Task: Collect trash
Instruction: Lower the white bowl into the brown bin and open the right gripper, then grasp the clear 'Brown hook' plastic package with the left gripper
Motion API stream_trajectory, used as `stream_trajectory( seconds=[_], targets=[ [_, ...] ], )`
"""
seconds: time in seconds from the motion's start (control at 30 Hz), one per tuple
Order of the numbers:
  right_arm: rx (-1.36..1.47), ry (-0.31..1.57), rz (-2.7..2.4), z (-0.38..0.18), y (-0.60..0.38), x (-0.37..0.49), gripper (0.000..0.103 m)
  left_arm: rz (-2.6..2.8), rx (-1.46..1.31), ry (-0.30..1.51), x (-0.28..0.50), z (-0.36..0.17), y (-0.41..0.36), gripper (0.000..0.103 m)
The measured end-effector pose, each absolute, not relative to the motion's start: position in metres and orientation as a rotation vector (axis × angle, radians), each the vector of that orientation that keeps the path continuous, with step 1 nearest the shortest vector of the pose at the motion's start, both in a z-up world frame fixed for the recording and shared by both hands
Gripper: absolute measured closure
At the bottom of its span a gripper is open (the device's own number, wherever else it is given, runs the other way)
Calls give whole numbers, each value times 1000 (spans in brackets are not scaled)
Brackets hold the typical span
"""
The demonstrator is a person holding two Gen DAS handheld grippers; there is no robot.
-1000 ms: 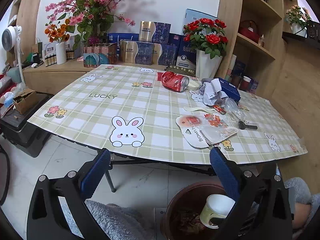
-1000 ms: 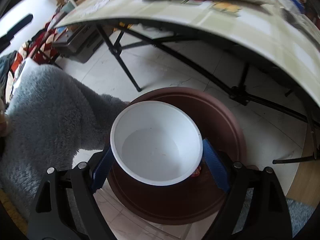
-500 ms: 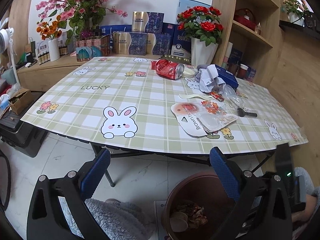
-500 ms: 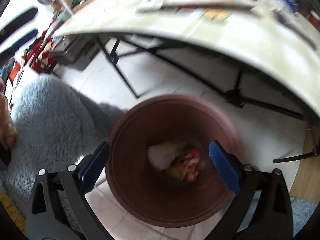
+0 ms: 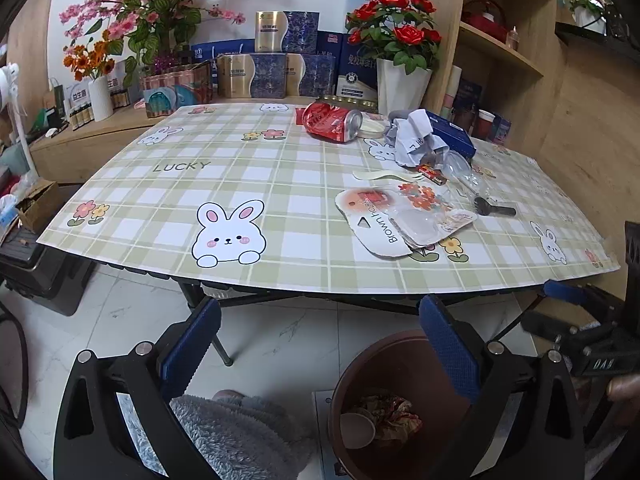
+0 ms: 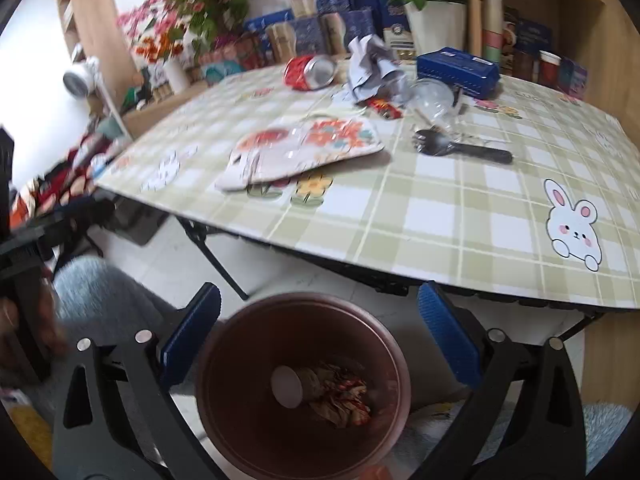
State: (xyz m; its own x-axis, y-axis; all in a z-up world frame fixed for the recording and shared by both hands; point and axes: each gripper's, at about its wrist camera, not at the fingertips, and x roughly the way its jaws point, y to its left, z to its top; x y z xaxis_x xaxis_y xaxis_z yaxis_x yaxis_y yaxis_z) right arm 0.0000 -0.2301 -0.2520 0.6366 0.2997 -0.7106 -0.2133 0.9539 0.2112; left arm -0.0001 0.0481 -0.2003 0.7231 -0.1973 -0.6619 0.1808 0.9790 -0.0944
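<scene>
Cluttering the far right of the checked table (image 5: 248, 184), from twelve to two o'clock of its centre in the left wrist view, lie a crushed red can (image 5: 332, 122), crumpled paper (image 5: 414, 138), a blue box (image 5: 450, 134), a clear plastic cup (image 6: 434, 98), a black fork (image 6: 460, 148) and a flat flowered blister pack (image 5: 400, 216), the pack nearest the front edge. Under that edge, at six o'clock, a brown bin (image 6: 304, 392) stands on the tiled floor, a white paper cup (image 6: 286, 386) lying inside on wrappers. The right gripper (image 6: 318, 336) hangs above the bin with its jaws spread wide and nothing between them; they have just been opening, and a second ago they clasped that cup over the bin. Its view now takes in the tabletop, where earlier it showed mostly floor and table underside. The left gripper (image 5: 320, 344) is likewise wide and empty, short of the table's edge, its outlook nearly unchanged. A grey fleece sleeve (image 5: 236, 436) sits at seven o'clock.
</scene>
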Motion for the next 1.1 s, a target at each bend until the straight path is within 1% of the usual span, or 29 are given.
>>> stream_trajectory(
  seconds=[0.3,0.4,0.5,0.57,0.73,0.9,1.1],
  targets=[
    [170,804,267,-240,-259,5,6,-239,-25,749,2,-201,45,6],
    [191,801,253,-238,-271,7,6,-262,-38,719,3,-195,44,6],
    [214,809,271,-238,-280,14,6,-330,24,677,9,-184,30,6],
    [198,834,259,-239,-281,22,6,-353,96,688,18,-177,15,6],
    [159,815,204,-236,-287,30,6,-438,91,701,50,-165,-11,6],
    [138,820,149,-235,-302,44,6,-585,33,750,92,-174,-30,6],
    [176,814,95,-237,-320,60,6,-711,217,821,133,-204,-62,6]
  ],
)
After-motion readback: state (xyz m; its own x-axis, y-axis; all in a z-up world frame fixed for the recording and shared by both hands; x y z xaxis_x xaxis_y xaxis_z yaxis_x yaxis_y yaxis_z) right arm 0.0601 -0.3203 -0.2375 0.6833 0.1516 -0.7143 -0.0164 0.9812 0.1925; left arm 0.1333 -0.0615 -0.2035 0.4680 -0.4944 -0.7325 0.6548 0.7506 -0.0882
